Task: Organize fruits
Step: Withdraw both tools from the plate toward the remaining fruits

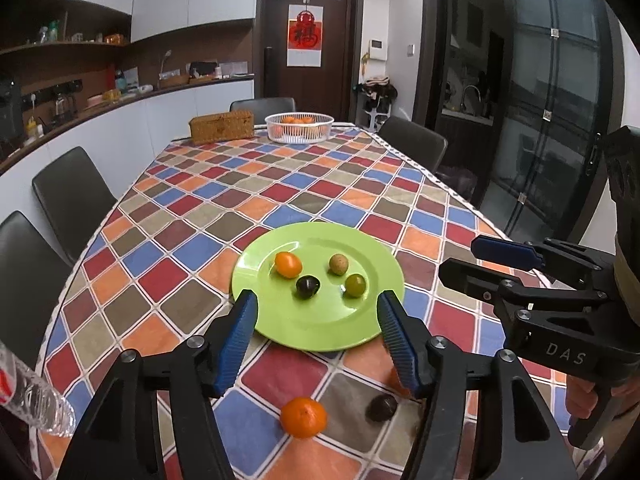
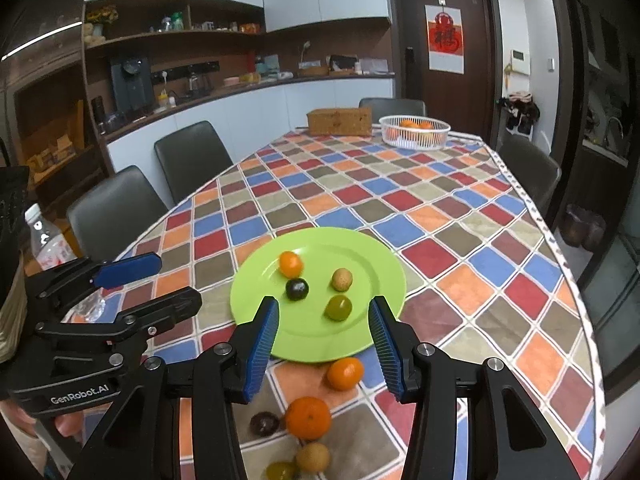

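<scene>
A green plate (image 1: 320,328) (image 2: 312,340) on the checkered tablecloth holds a small orange fruit (image 1: 288,264) (image 2: 291,263), a dark fruit (image 1: 307,286) (image 2: 297,289), a tan fruit (image 1: 338,264) (image 2: 342,279) and a green fruit (image 1: 355,285) (image 2: 338,307). Loose on the cloth in front of it lie a mandarin (image 1: 303,417) (image 2: 308,417), a dark fruit (image 1: 382,407) (image 2: 264,423), a small orange fruit (image 2: 345,373), a tan fruit (image 2: 313,457) and a green fruit (image 2: 280,471). My left gripper (image 1: 316,300) is open and empty over the plate's near rim. My right gripper (image 2: 324,306) is open and empty there too.
A white basket of oranges (image 1: 299,125) (image 2: 414,131) and a woven box (image 1: 222,126) (image 2: 339,121) stand at the table's far end. A clear plastic bottle (image 1: 36,396) (image 2: 48,240) is at the left. Dark chairs (image 1: 72,192) line the table's sides.
</scene>
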`<action>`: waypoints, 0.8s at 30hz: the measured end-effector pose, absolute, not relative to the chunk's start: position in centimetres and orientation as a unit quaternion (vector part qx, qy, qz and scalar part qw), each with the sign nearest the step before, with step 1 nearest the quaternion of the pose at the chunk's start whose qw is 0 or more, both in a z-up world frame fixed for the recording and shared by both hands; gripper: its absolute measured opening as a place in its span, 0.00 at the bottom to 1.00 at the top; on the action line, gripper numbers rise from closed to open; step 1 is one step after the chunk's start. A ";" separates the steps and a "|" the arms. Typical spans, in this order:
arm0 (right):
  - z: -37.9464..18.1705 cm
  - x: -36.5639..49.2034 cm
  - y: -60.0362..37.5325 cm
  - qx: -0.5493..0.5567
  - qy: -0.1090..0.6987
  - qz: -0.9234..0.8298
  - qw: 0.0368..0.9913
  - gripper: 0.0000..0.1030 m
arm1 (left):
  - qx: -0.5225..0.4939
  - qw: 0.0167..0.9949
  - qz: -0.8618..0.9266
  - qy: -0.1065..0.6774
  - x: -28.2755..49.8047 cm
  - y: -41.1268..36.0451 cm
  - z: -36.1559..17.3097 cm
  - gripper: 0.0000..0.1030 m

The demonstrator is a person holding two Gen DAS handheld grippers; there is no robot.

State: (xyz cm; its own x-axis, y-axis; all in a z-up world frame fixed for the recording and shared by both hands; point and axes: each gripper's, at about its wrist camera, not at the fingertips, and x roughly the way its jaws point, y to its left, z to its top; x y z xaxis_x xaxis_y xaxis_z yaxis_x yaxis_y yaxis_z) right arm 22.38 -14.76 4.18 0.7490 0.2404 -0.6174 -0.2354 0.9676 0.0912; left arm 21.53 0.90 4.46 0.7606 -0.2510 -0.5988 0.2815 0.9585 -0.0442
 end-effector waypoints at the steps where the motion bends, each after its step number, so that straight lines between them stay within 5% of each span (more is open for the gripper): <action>1: 4.4 21.9 -14.8 0.002 0.328 0.127 0.936 0.48 | 0.024 0.938 -0.142 0.315 21.2 0.9 4.6 0.60; 24: 4.1 14.5 -14.2 -0.004 0.337 0.125 0.933 0.50 | 0.046 0.944 -0.136 0.296 13.2 1.7 3.6 0.64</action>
